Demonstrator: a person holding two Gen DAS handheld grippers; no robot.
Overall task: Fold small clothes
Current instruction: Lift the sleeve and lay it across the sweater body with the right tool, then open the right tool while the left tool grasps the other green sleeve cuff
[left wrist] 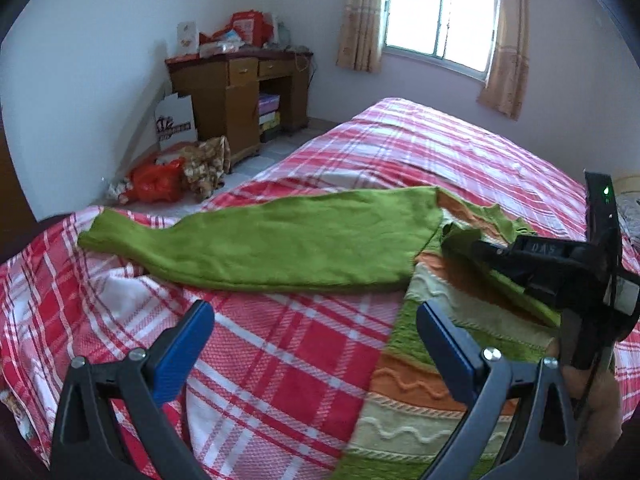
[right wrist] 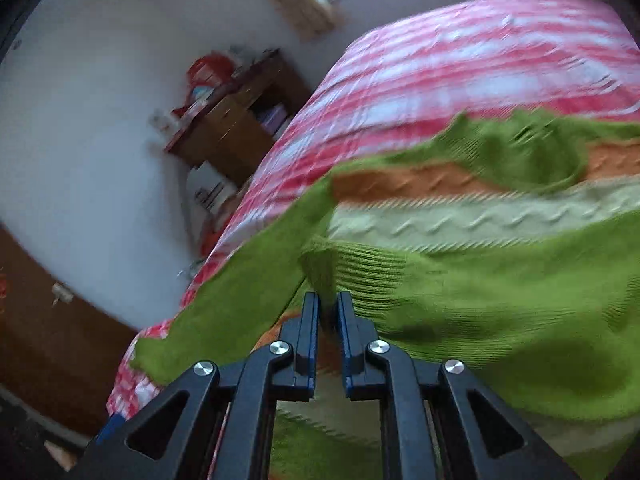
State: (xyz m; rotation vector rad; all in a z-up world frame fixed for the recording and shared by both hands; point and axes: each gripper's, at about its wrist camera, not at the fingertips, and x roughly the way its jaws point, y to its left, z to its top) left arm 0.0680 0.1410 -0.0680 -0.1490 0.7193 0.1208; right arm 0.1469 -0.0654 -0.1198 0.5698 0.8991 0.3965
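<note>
Left gripper (left wrist: 314,330) spread wide, holding nothing, over plaid bedspread (left wrist: 280,360). Right gripper (right wrist: 328,308) clamped on green sweater (right wrist: 480,300) cuff. No legible text; bag print blurred.

We see a bed (left wrist: 320,360) covered in a red, pink and white plaid spread. Beyond its far left corner stands a brown wooden desk (left wrist: 240,92) against the wall — its top piled with red packages and cards (left wrist: 236,34). On the floor near the desk lie a red plastic bag (left wrist: 156,182) and a white paper bag (left wrist: 176,120). Behind the bed, a bright window (left wrist: 440,24) sits between beige curtains (left wrist: 504,40).
</note>
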